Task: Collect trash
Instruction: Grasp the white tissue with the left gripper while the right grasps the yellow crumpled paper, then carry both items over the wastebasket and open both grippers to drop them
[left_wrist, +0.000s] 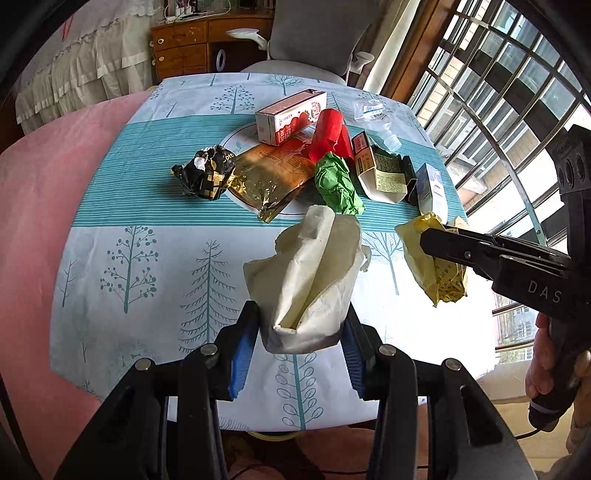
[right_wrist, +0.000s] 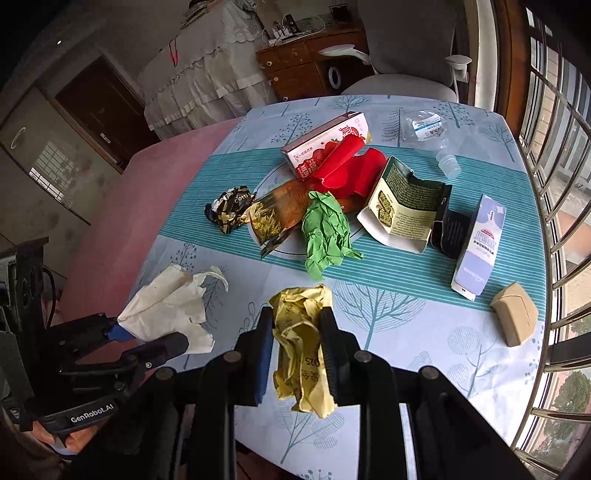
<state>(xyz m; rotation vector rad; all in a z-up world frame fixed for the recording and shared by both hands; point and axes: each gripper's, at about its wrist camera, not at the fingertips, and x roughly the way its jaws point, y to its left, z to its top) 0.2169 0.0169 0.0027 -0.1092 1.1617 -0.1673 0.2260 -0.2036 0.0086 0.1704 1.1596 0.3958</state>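
Left claw: clamped on a crumpled white paper napkin, pinched at its lower end between the blue pads so the loose folds stand clear above the counter.
Right claw: clamped on a crumpled yellow wrapper, gripped across its middle, both ends hanging free.
Why held so: each wad looks lifted off the cloth for carrying away, one piece per hand.
Trash left: green paper wad, red plastic sheet, foil snack bag, black-and-gold wrapper and cartons heaped mid-counter around a plate; a small tan box lies near the window edge.
Pose: both claws angle steeply downward, side by side at the near edge; a hand grips the right handle.
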